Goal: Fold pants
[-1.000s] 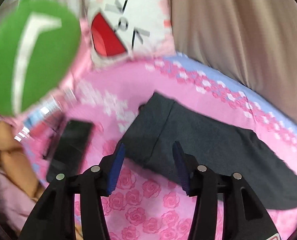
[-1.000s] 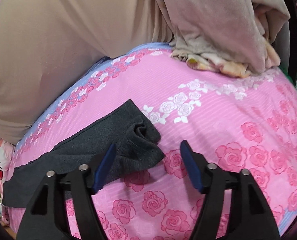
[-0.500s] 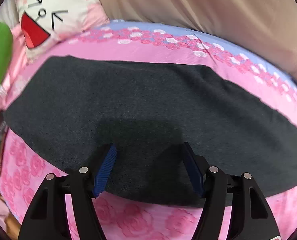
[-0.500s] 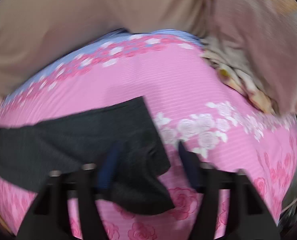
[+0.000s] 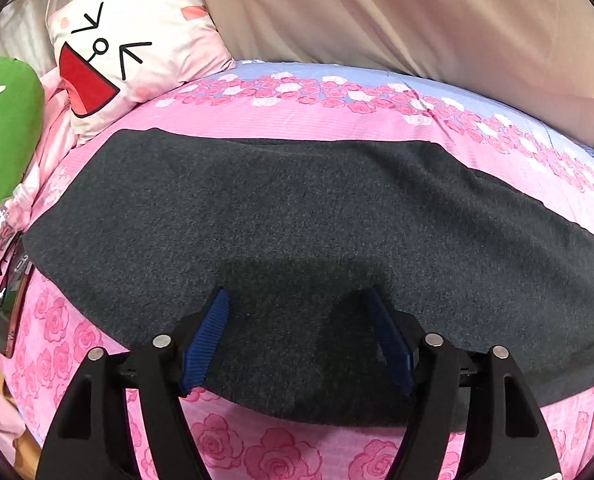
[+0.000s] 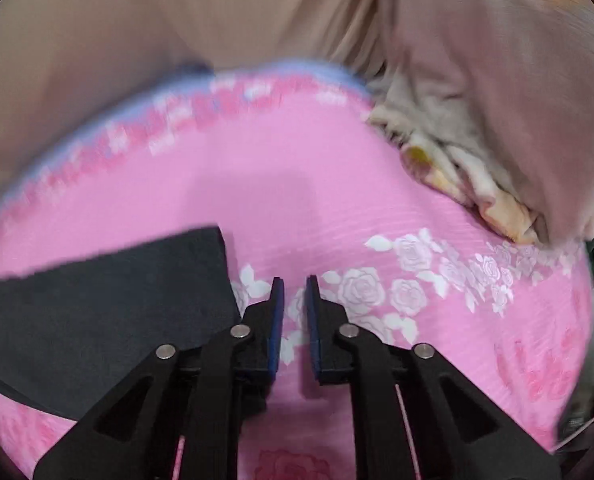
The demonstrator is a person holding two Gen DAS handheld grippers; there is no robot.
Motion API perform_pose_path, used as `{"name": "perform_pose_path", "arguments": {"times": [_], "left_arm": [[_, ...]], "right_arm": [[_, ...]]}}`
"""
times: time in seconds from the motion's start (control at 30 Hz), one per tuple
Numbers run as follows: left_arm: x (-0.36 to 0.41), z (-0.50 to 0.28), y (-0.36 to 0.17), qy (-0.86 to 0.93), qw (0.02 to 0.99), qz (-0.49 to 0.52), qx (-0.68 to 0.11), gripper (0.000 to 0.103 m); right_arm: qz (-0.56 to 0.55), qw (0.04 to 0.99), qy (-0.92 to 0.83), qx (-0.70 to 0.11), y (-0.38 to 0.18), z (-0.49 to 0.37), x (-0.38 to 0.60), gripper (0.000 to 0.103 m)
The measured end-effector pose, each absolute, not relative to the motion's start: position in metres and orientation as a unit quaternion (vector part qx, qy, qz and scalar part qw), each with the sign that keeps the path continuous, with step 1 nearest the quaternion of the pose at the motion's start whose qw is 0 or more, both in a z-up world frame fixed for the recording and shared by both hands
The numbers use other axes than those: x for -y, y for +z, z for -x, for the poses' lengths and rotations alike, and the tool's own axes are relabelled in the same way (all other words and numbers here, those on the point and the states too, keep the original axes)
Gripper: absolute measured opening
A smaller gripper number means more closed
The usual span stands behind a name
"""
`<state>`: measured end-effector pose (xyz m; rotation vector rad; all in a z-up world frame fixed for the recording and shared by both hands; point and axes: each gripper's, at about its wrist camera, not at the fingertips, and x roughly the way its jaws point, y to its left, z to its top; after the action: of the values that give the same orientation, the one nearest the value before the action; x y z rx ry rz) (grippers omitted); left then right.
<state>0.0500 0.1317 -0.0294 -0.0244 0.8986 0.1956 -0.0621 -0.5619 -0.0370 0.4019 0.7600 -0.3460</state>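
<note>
Dark grey pants (image 5: 297, 224) lie flat across the pink rose bedsheet (image 5: 281, 448), running left to right in the left wrist view. My left gripper (image 5: 297, 300) is open, low over the pants' near edge, its blue pads straddling the cloth. In the right wrist view one end of the pants (image 6: 105, 304) lies at the left. My right gripper (image 6: 295, 284) is nearly shut with a narrow gap, empty, over bare sheet (image 6: 297, 208) just right of the pants' end.
A white cartoon-face pillow (image 5: 129, 44) and a green cushion (image 5: 1, 128) sit at the far left. A phone (image 5: 9, 312) lies near the left bed edge. A bundled beige blanket (image 6: 477, 128) lies at the right. A beige curtain (image 5: 417, 12) hangs behind the bed.
My left gripper moved down close over the pants' near edge. My right gripper closed from wide open to nearly shut and shifted right off the pants' end, which now lies flat.
</note>
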Motion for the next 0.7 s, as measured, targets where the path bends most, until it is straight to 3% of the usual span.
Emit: {"name": "perform_pose_path", "arguments": {"times": [0.03, 0.07, 0.27, 0.43, 0.57, 0.7], "left_arm": [[-0.131, -0.05, -0.029, 0.094, 0.896, 0.01, -0.433, 0.071], [-0.131, -0.05, -0.028, 0.093, 0.897, 0.012, -0.431, 0.071], [-0.191, -0.021, -0.002, 0.095, 0.903, 0.151, -0.391, 0.071], [-0.266, 0.008, 0.017, 0.168, 0.886, 0.201, -0.383, 0.071], [-0.327, 0.026, -0.002, 0.147, 0.85, 0.333, -0.382, 0.071], [-0.348, 0.01, -0.03, 0.125, 0.822, 0.391, -0.394, 0.071]], "right_arm": [[-0.221, 0.897, -0.159, -0.347, -0.033, 0.075, 0.564, 0.057], [-0.238, 0.9, -0.15, -0.333, -0.031, 0.085, 0.564, 0.062], [-0.28, 0.884, -0.142, -0.346, -0.047, 0.124, 0.55, 0.062], [-0.285, 0.883, -0.13, -0.35, -0.046, 0.144, 0.524, 0.062], [-0.266, 0.883, -0.132, -0.364, -0.05, 0.138, 0.5, 0.067], [-0.254, 0.882, -0.142, -0.37, -0.05, 0.131, 0.49, 0.072]]}}
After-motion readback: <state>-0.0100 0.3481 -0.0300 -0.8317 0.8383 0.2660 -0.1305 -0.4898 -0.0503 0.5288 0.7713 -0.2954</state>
